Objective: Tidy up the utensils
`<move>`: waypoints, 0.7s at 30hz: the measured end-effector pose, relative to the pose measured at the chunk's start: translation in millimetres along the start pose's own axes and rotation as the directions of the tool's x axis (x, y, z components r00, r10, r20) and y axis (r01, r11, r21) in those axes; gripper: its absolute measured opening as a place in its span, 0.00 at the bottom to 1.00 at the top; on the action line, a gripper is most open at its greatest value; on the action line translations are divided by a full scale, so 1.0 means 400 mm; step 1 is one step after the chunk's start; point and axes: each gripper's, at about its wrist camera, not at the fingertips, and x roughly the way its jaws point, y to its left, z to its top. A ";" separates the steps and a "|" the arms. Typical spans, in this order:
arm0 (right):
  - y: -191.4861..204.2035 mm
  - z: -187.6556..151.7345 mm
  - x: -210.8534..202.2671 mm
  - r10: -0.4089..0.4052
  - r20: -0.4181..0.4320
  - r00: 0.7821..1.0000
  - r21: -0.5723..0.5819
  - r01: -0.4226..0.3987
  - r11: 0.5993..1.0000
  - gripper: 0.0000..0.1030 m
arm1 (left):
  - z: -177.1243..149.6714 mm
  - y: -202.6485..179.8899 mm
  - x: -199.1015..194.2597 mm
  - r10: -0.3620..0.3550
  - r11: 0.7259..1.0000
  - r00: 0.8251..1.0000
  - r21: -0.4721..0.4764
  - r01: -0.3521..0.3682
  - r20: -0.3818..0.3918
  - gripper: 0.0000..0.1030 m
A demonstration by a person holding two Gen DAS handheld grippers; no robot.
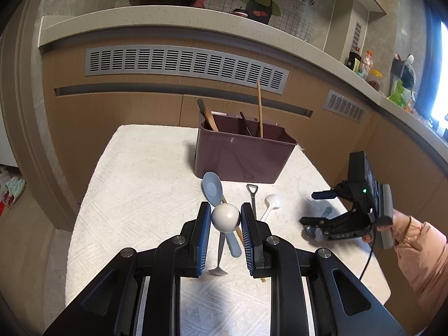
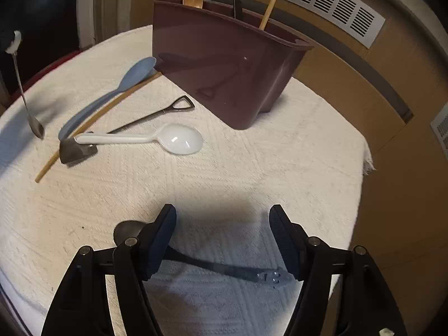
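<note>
My left gripper (image 1: pixel 226 210) is shut on the white ball end of a thin metal spoon (image 1: pixel 225 219), which hangs bowl-down above the white towel (image 1: pixel 140 182). Under it lie a blue spoon (image 1: pixel 212 187), a wooden chopstick (image 2: pixel 98 112), a black shovel-shaped spoon (image 2: pixel 156 113) and a white spoon (image 2: pixel 179 140). My right gripper (image 2: pixel 222 208) stands open, low over the towel. A dark metal spoon (image 2: pixel 212 266) lies flat beneath it, across the gap between its fingers. The maroon utensil caddy (image 2: pixel 224 64) stands at the back with a chopstick and spoons in it.
The towel's right edge (image 2: pixel 366 162) drops off close to the right gripper. Wooden cabinet fronts with vent grilles (image 1: pixel 184 61) rise behind the caddy under a countertop (image 1: pixel 196 22). A person's sleeve (image 1: pixel 420 252) comes in from the right.
</note>
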 end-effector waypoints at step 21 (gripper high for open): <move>-0.047 -0.003 0.022 0.108 0.009 0.994 0.104 -0.108 0.989 0.58 | 0.012 -0.021 0.018 0.008 1.000 1.000 0.029 -0.007 -0.030 0.22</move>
